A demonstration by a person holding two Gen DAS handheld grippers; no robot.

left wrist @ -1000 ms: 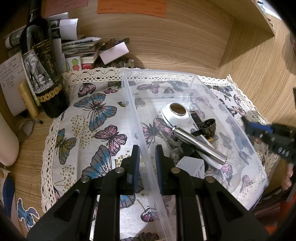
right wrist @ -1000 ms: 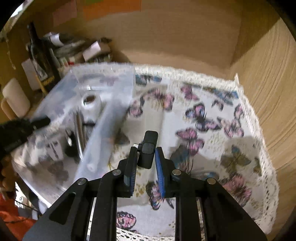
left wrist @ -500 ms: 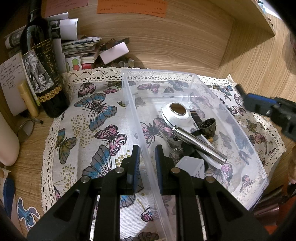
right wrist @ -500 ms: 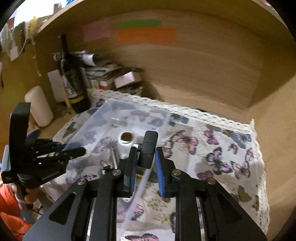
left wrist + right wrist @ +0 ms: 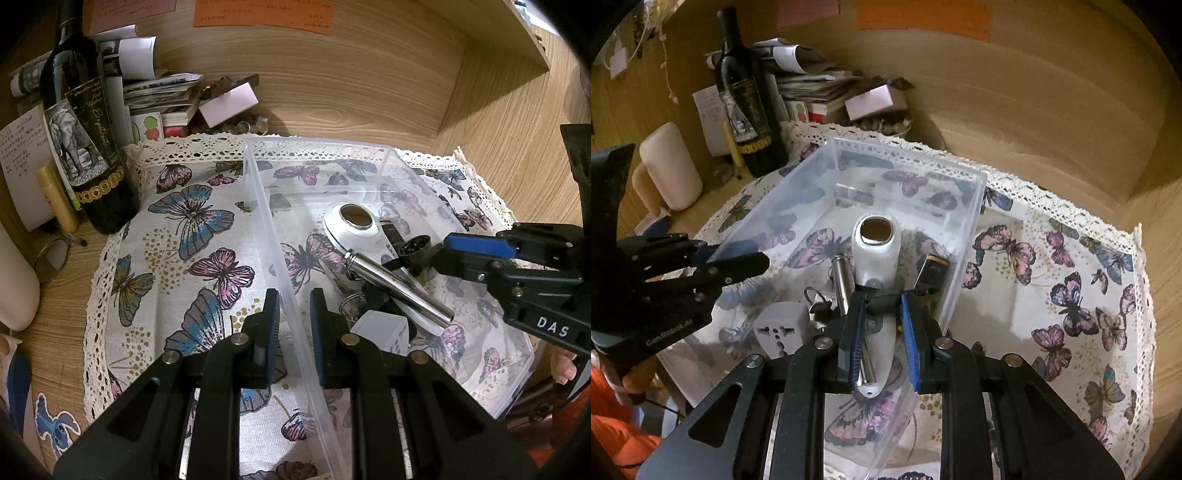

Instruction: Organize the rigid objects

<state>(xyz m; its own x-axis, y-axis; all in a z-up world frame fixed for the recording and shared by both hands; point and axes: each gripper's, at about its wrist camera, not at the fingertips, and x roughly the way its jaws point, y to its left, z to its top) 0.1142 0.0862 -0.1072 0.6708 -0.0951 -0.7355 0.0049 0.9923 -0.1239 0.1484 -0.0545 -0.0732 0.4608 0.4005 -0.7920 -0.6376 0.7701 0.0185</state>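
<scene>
left hand-held gripper (image 5: 293, 321) | clamps bin wall (image 5: 273, 236) | right-wrist view hides contact

Both cameras look down, close, at the clear box (image 5: 369, 155): one from its left wall, one from above it.

Your left gripper (image 5: 292, 314) points steeply down, jaws nearly closed, pinching the clear bin wall (image 5: 275, 236) between the blue pads. Your right gripper (image 5: 881, 325) also tilts down, reaching in over the bin; jaws nearly closed. Whether anything sits gripped between its pads is unclear from the wrist view. In the left wrist view, your right hand (image 5: 565, 365) shows only as fingertips under the handle.
</scene>
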